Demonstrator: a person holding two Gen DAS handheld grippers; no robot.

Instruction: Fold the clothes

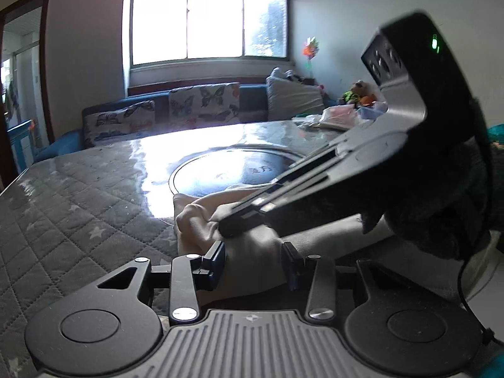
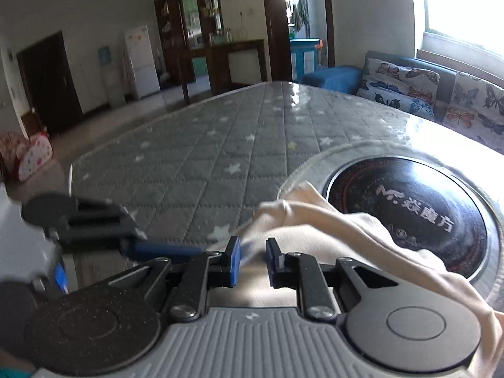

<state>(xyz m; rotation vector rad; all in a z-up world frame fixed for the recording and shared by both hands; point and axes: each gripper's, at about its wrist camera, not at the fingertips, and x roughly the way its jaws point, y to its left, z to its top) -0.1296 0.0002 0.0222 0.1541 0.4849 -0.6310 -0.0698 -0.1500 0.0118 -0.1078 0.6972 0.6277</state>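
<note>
A cream garment (image 1: 195, 217) lies bunched on the quilted grey table cover (image 1: 78, 204), partly over a round black cooktop (image 1: 233, 170). My left gripper (image 1: 253, 263) is open, its fingers on either side of the cloth's near part. My right gripper (image 1: 228, 223) reaches in from the right and is shut on a fold of the garment. In the right wrist view my right gripper (image 2: 253, 261) has the cream garment (image 2: 315, 220) between its blue pads, and the cloth trails right across the cooktop (image 2: 409, 208). My left gripper (image 2: 192, 249) comes in low from the left.
A sofa with butterfly cushions (image 1: 201, 100) runs behind the table under a bright window. Loose clothes and toys (image 1: 340, 113) sit at the table's far right corner. The star-patterned cover (image 2: 204, 132) stretches far ahead; a cabinet and fridge (image 2: 141, 60) stand beyond.
</note>
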